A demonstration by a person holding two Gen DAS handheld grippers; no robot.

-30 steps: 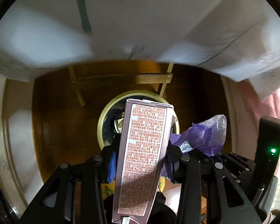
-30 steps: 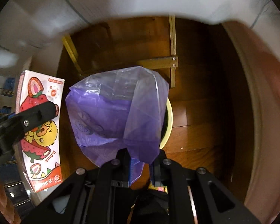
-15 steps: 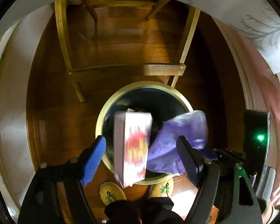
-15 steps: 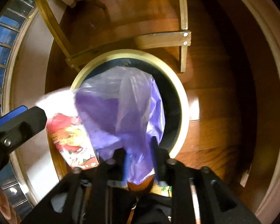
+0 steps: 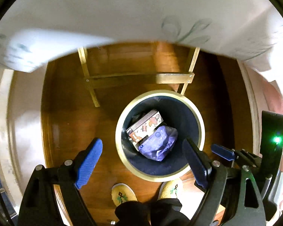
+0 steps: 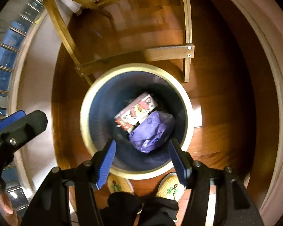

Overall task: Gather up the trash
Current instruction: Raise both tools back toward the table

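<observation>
Trash lies at the bottom of the round bin (image 5: 201, 131), whose cream rim rings a dark blue inside: a carton (image 5: 145, 127) printed with a red cartoon figure rests tilted on its side, and a crumpled purple plastic bag (image 5: 158, 144) sits touching it at about 4 o'clock. In the right wrist view the same carton (image 6: 135, 113) and purple bag (image 6: 152, 131) lie together in the bin (image 6: 84, 124), the bag again at 4 o'clock of the carton. The left gripper (image 5: 143, 156) hangs above the bin with its blue-padded jaws spread wide and nothing between them. The right gripper (image 6: 141, 156) likewise stands wide apart and empty over the bin's 6 o'clock edge. A wooden chair frame (image 6: 171, 51) stands on the wood floor (image 5: 69, 120) at 12 o'clock of the bin, and two yellow woven slippers (image 6: 169, 187) show at 6 o'clock, just beside the rim.
</observation>
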